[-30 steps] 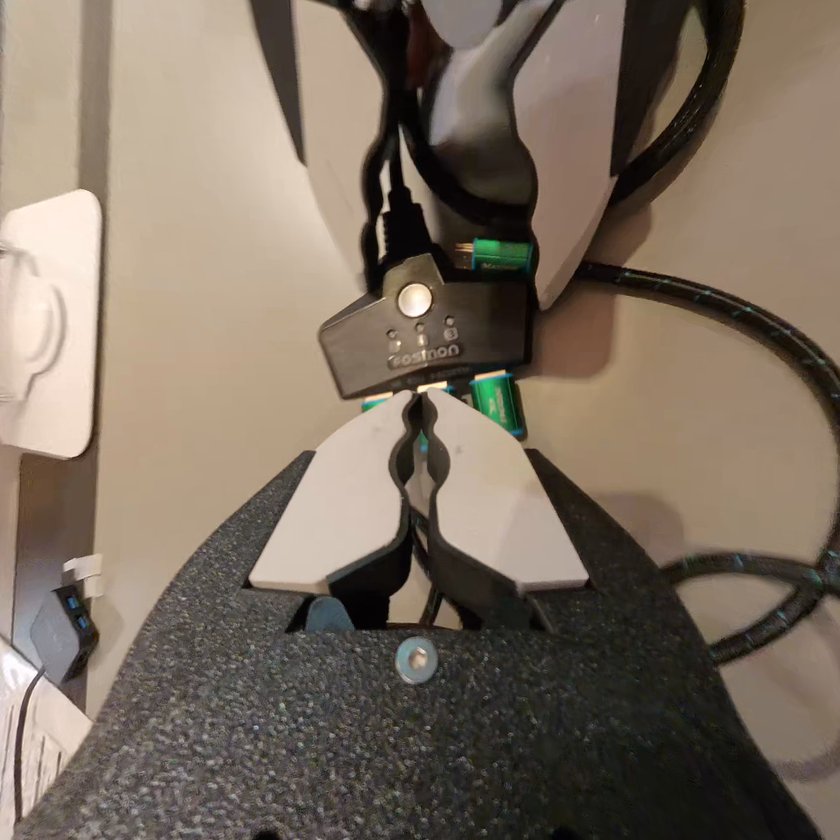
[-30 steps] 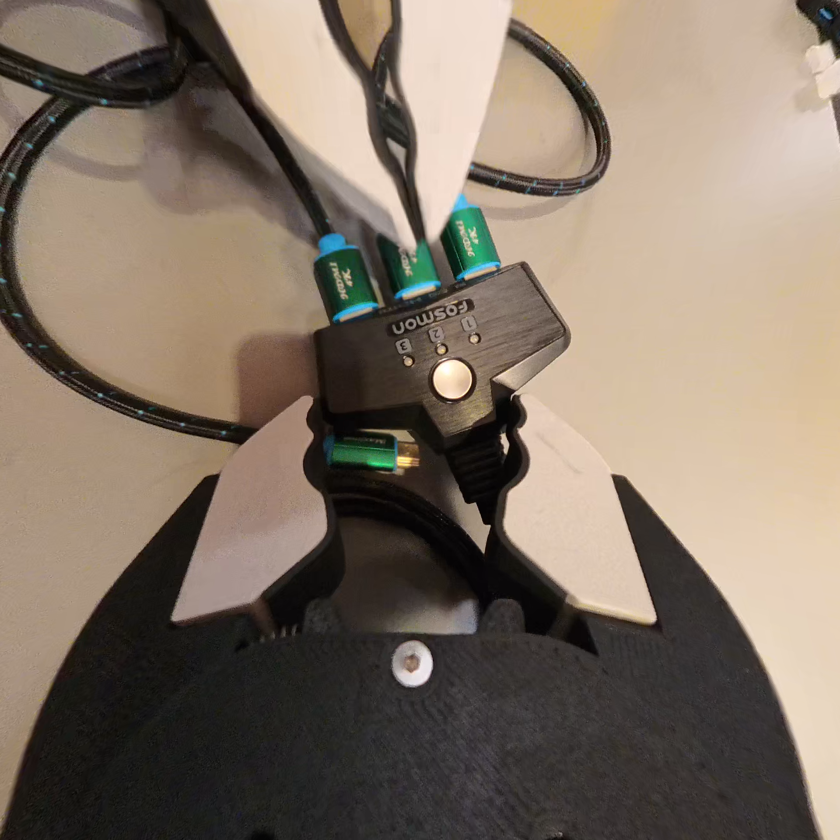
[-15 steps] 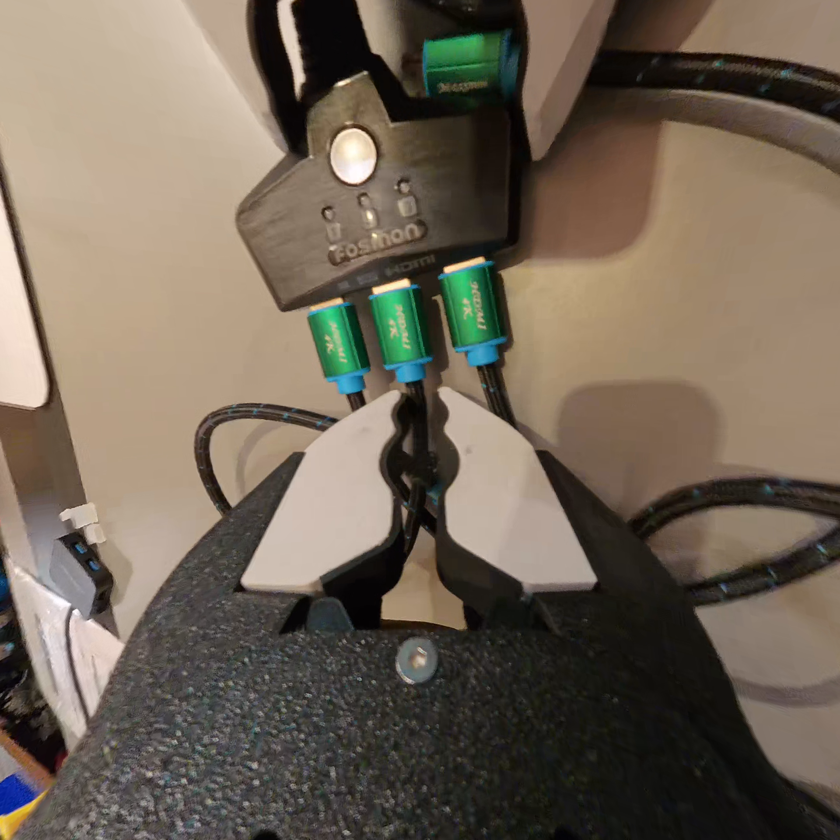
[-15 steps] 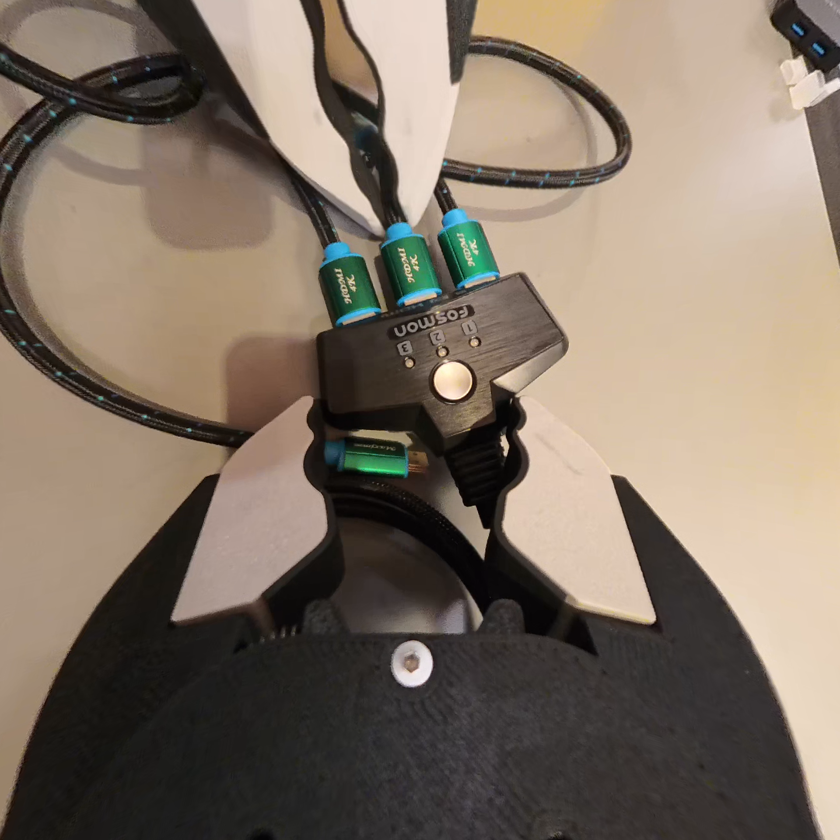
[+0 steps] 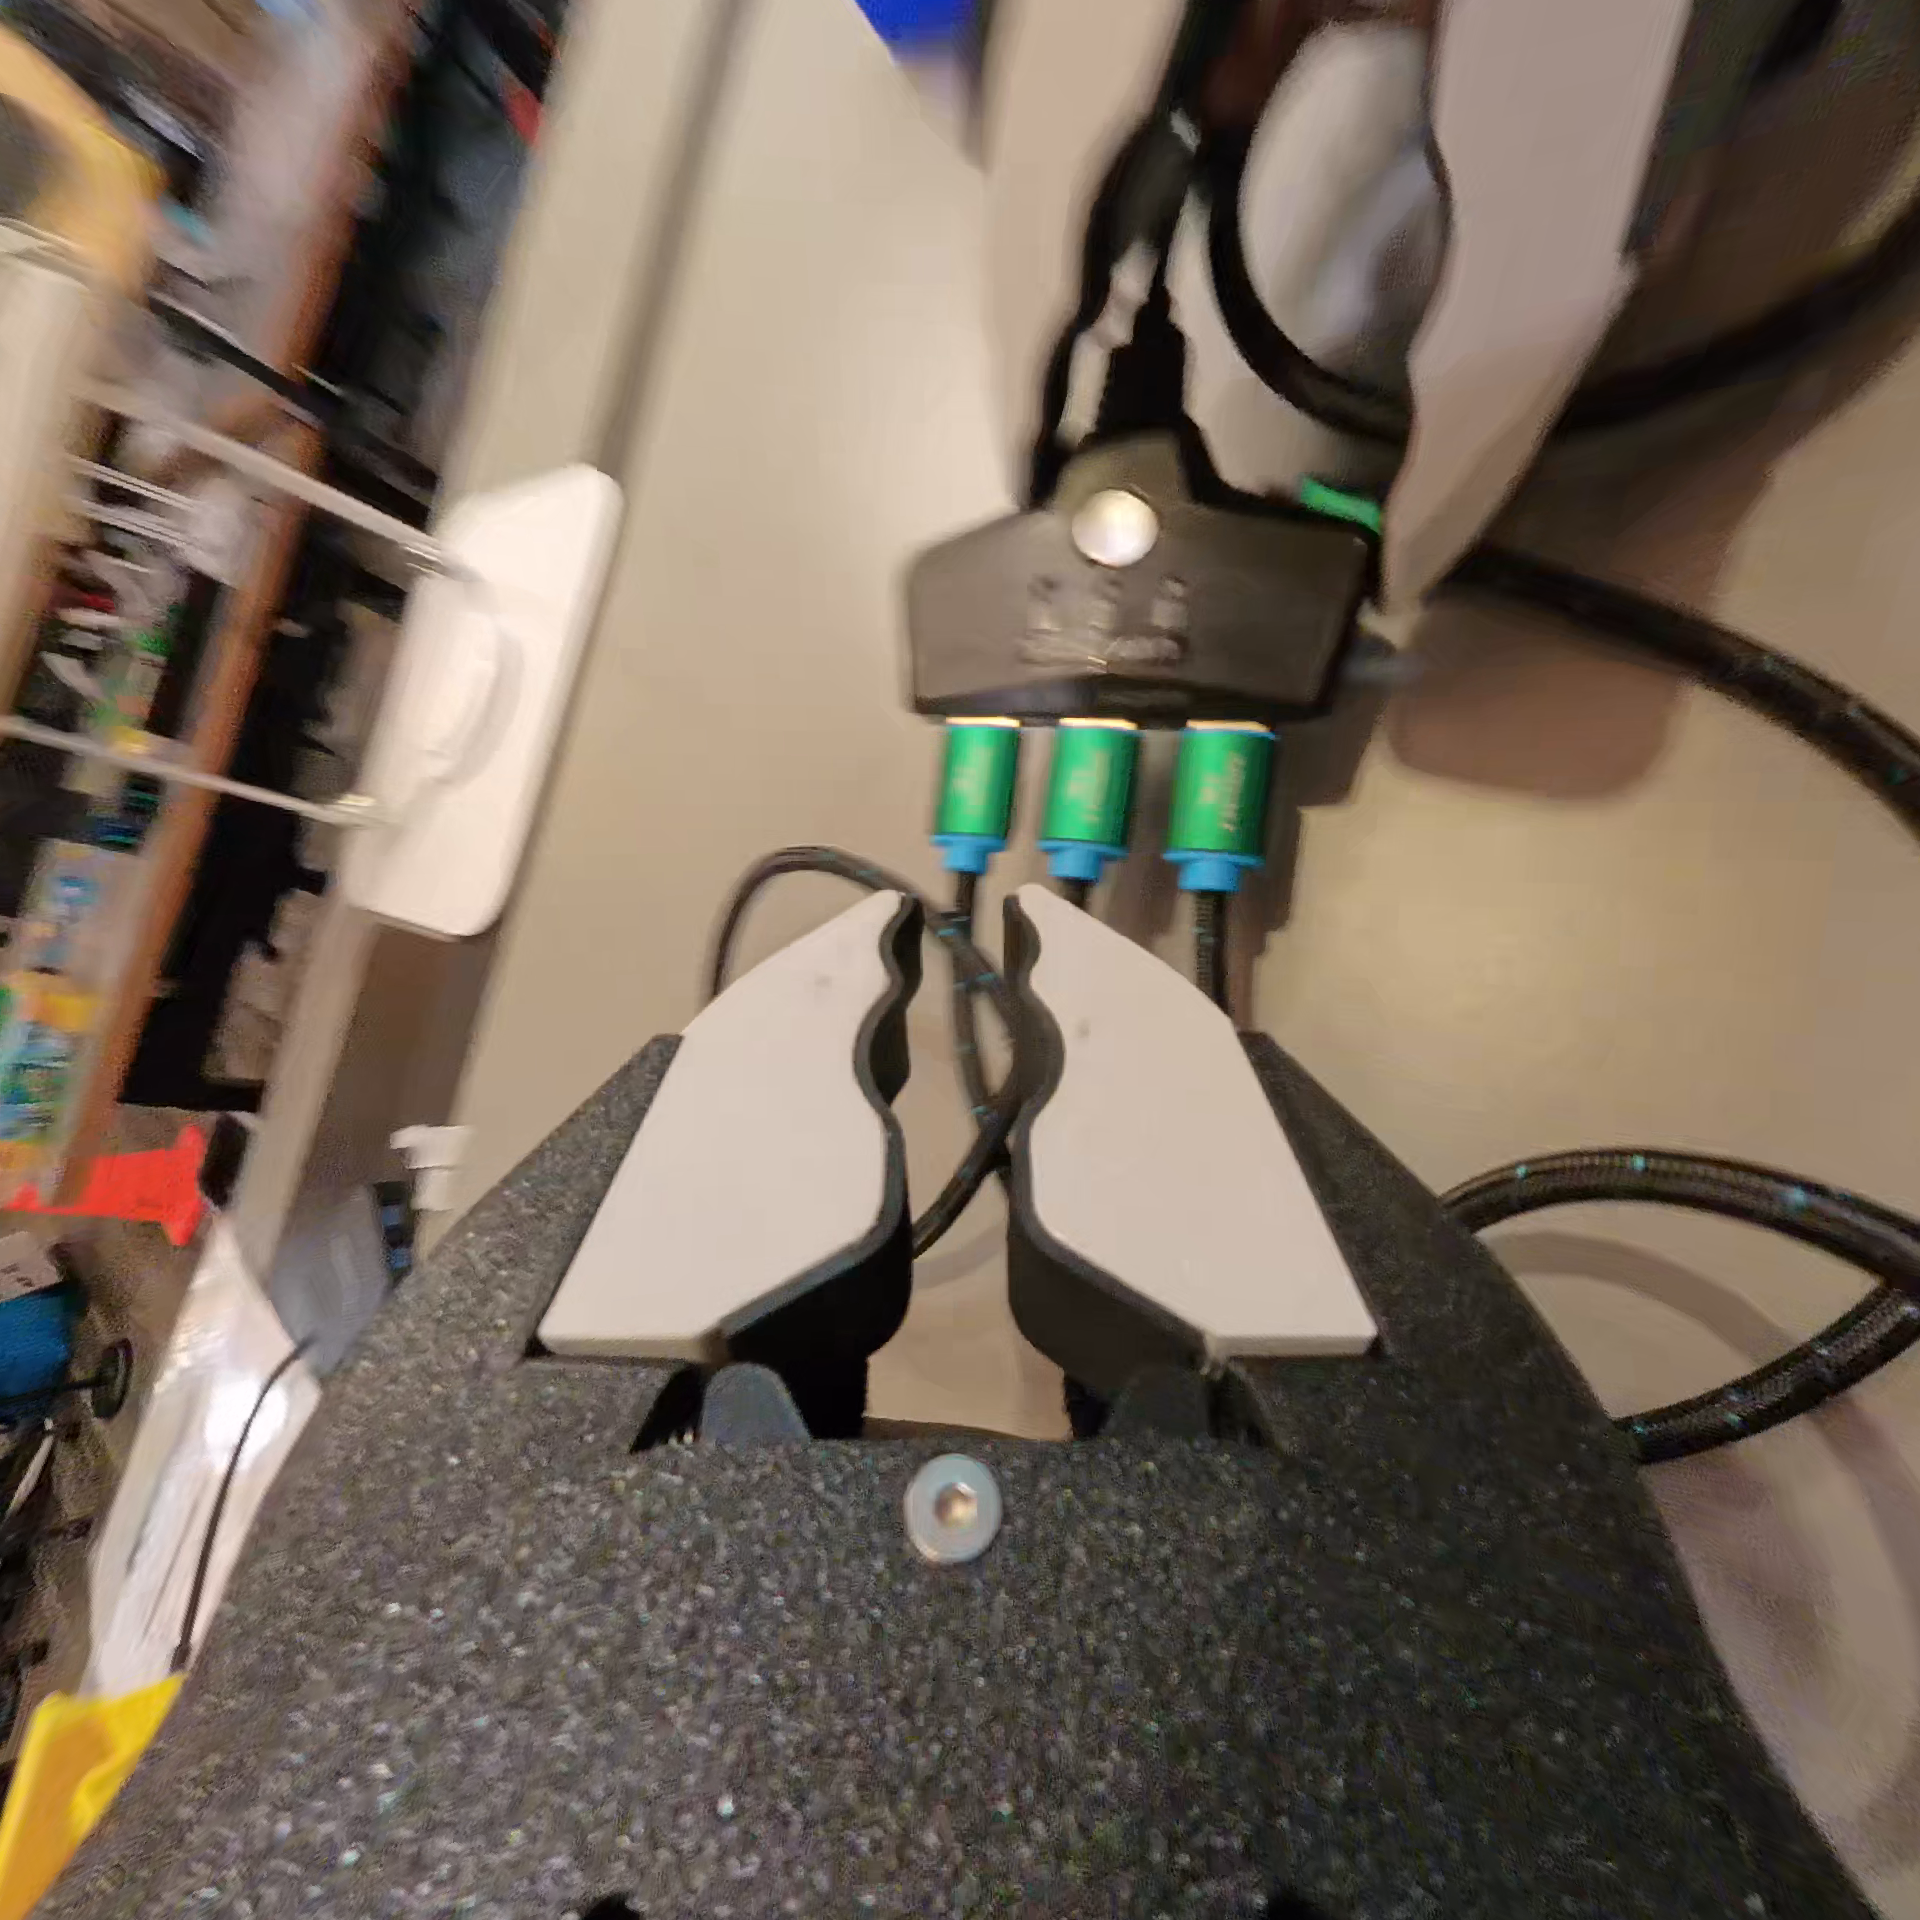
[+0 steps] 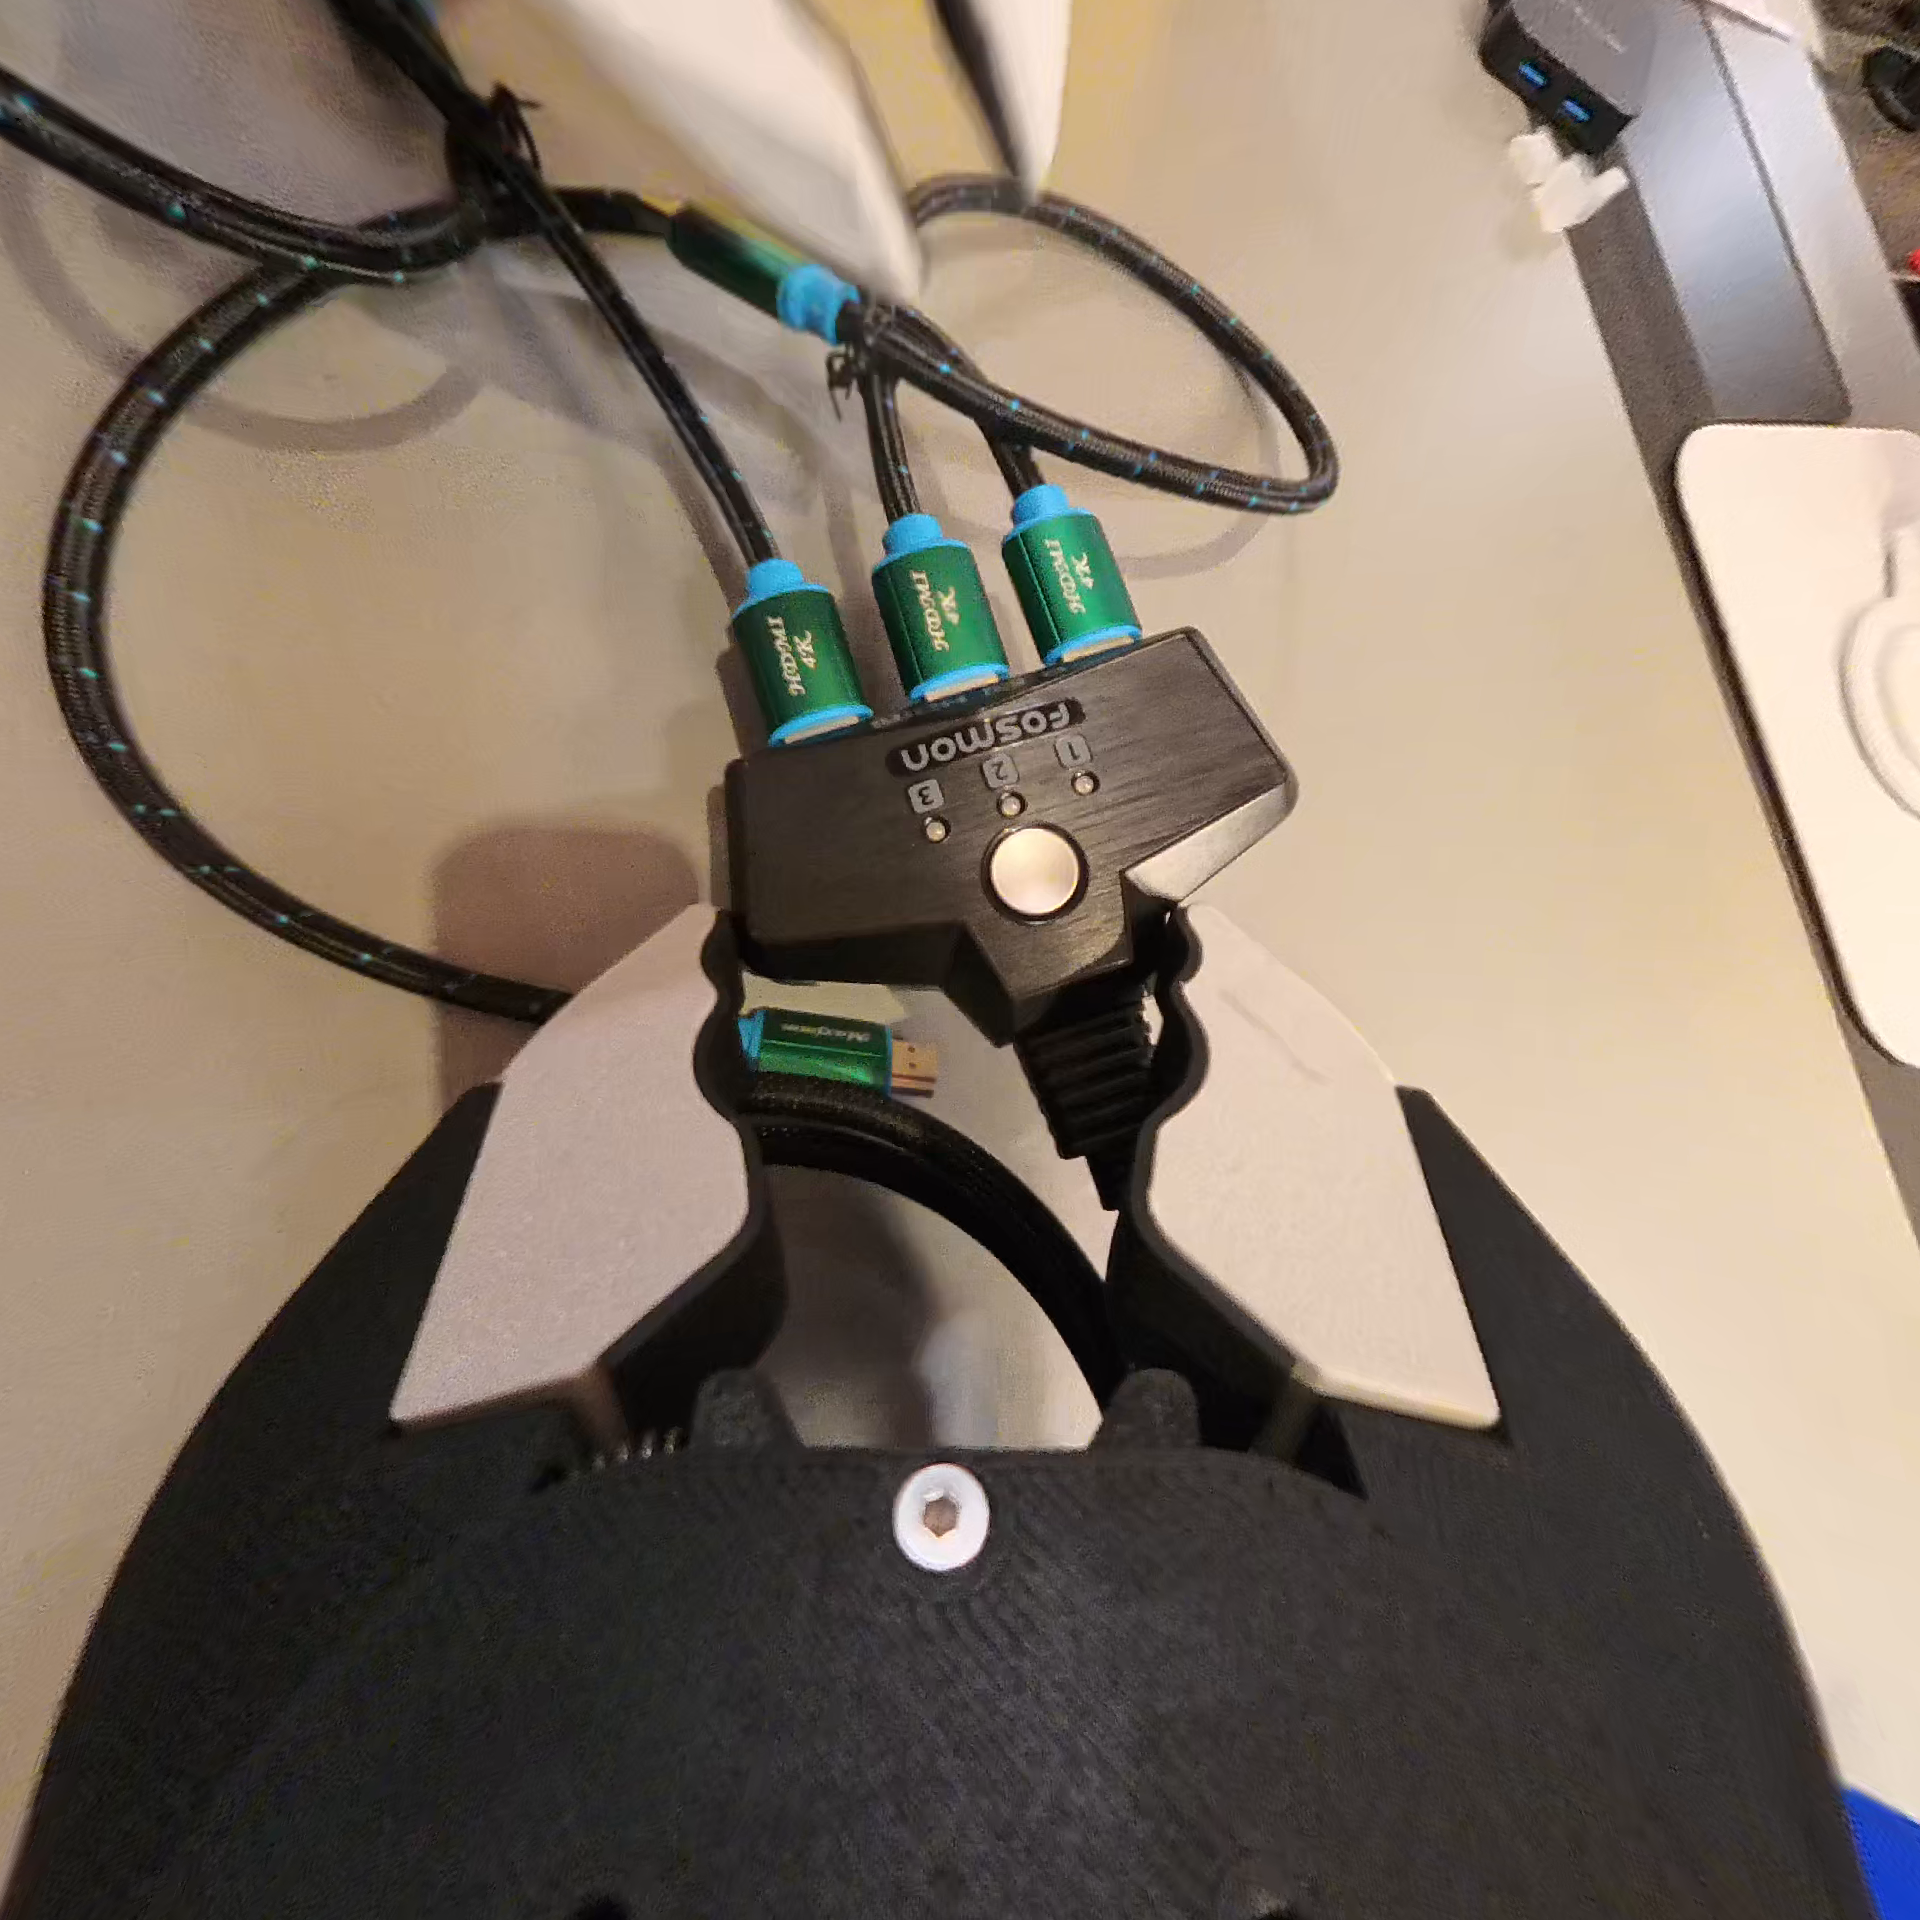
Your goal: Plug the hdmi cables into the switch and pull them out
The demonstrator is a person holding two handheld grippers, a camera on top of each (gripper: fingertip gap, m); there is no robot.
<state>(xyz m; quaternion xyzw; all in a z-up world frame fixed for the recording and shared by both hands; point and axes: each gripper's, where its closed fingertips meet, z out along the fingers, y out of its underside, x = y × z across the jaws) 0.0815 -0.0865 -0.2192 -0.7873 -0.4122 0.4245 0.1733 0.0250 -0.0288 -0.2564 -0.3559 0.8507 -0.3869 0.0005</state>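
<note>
Left gripper (image 5: 961, 925) hangs level and pointing forward, its jaws parted by a narrow gap with nothing pinched between the tips. Right gripper (image 6: 951, 935) faces it head-on, jaws spread wide and clamped.

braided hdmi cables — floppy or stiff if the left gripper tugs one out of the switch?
Probably semi-stiff: the braided cables hold broad loops on the table rather than lying limp. The woven sheath looks grippy, not slick. With the right gripper clamping the switch, the green plugs likely slide out straight.
</note>
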